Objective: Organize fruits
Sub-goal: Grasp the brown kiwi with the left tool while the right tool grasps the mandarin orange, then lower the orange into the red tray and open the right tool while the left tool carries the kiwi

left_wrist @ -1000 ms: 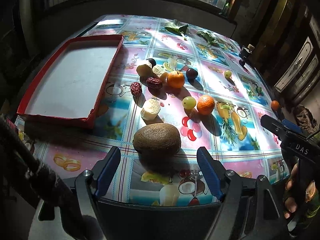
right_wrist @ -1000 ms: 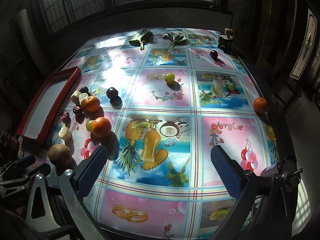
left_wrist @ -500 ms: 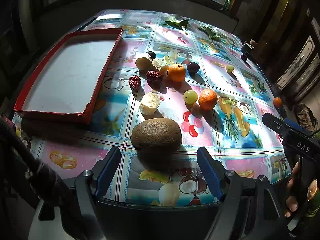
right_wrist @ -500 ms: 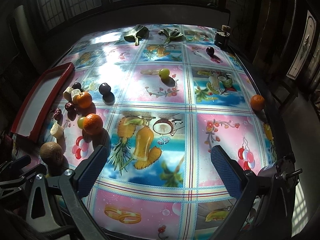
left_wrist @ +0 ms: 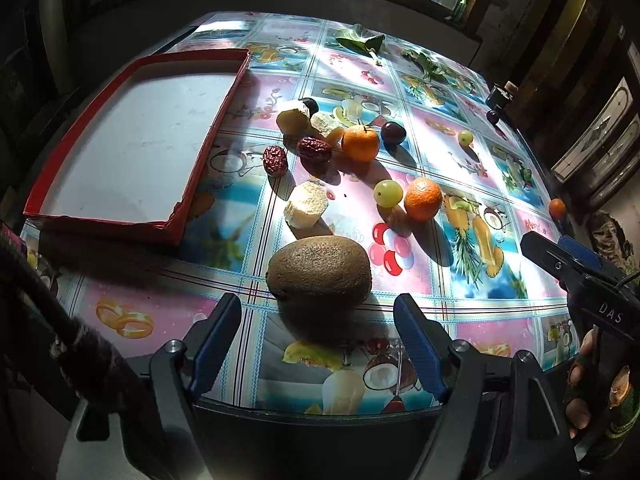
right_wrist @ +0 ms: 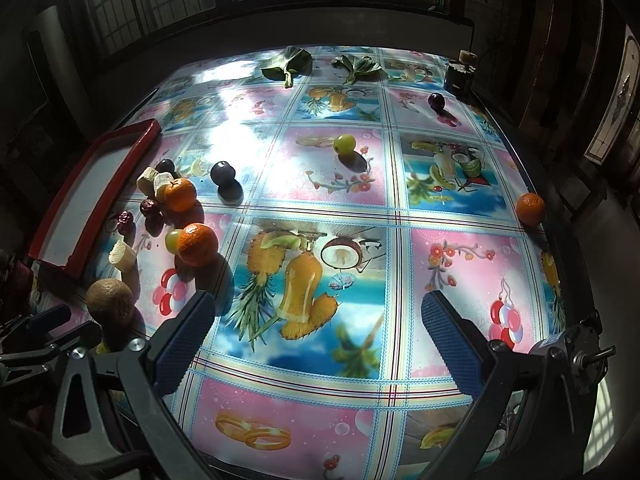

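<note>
The left gripper stands wide open with nothing between its blue pads, low over the near edge of the bench. The kiwi lies just ahead of the gap, touching neither finger. Only the left wrist view shows what is around it in detail: a pale banana chunk just beyond the kiwi, two wrinkled red dates farther back, an orange with a green grape touching it beyond and to the right of the kiwi, and the red tray, its white floor bare, beyond and to the left of the kiwi. That view also catches the right gripper's body at its right edge, with fingers of a hand around the handle.

The right gripper is likewise spread wide and holds nothing, hanging over the printed bench cloth well right of the kiwi. The right wrist view alone gives the far side clearly: a lone orange at the right rim far from the kiwi, a dark plum near a dark jar, a second green grape mid-bench, and two leafy sprigs at the far end.
</note>
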{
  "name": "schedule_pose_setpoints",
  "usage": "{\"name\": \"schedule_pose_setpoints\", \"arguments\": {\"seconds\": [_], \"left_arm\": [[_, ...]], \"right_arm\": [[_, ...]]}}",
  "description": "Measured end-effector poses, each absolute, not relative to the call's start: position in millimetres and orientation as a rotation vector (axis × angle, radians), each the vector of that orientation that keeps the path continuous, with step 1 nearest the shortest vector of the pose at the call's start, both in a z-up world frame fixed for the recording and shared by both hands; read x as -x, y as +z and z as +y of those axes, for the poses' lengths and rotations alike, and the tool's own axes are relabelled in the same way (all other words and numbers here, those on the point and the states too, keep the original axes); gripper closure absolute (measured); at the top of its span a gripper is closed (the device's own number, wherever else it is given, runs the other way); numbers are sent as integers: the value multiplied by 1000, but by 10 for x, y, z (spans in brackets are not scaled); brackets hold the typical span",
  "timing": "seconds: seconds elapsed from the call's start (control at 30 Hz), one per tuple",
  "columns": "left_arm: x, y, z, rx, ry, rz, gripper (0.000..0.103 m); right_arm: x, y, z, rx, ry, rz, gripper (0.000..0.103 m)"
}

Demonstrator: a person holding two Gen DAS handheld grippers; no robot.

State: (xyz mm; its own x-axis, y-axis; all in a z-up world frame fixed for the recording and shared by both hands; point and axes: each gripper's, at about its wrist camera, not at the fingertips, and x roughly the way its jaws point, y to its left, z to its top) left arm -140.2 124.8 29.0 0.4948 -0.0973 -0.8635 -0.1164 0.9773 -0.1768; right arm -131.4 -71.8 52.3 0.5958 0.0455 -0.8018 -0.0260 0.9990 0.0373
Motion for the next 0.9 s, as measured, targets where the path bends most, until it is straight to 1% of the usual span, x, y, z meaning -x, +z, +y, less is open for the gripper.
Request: {"name": "schedule_pose_setpoints", "arguments": {"seconds": [0.1, 0.2, 0.27, 0.33, 0.37, 0.57, 0.67, 0.7, 0.73, 0.8, 0.83, 0.87, 0.9], "left_arm": [[1351, 253, 1263, 231, 13, 1068, 24], [1287, 231, 1270, 235, 13, 1070, 24], [1240, 207, 1264, 235, 9, 1073, 24], [1191, 170, 1272, 241, 5, 1080, 24], [1167, 146, 1277, 246, 6, 1087, 24], [1061, 25, 1304, 257, 9, 1106, 25], [1045, 27, 1313, 259, -2, 1097, 27], [1044, 31, 1319, 263, -14, 1090, 33], [1047, 36, 1314, 261, -21, 1087, 37], [1060, 38, 1312, 258, -24, 1079, 37], [1071, 40, 1315, 256, -26, 1076, 37], [1082, 44, 1318, 253, -26, 1075, 38], [1094, 53, 1329, 255, -26, 1075, 38]], "right_arm": [[1306, 512, -659, -28, 102, 924, 0], [1274, 481, -563, -40, 197, 912, 8], [1208, 431, -475, -46, 259, 926, 22], [1123, 364, -387, -45, 301, 940, 31], [1070, 322, -346, -46, 310, 954, 34], [804, 128, -134, -83, 375, 1004, 39], [719, 59, -55, -95, 403, 1024, 44], [703, 35, -36, -97, 406, 1030, 45], [683, 6, -28, -101, 409, 1037, 48], [667, -5, -29, -107, 409, 1025, 54], [657, -7, -32, -109, 410, 1027, 62], [658, -8, -34, -109, 407, 1028, 65], [656, -6, -42, -115, 409, 1030, 65]]}}
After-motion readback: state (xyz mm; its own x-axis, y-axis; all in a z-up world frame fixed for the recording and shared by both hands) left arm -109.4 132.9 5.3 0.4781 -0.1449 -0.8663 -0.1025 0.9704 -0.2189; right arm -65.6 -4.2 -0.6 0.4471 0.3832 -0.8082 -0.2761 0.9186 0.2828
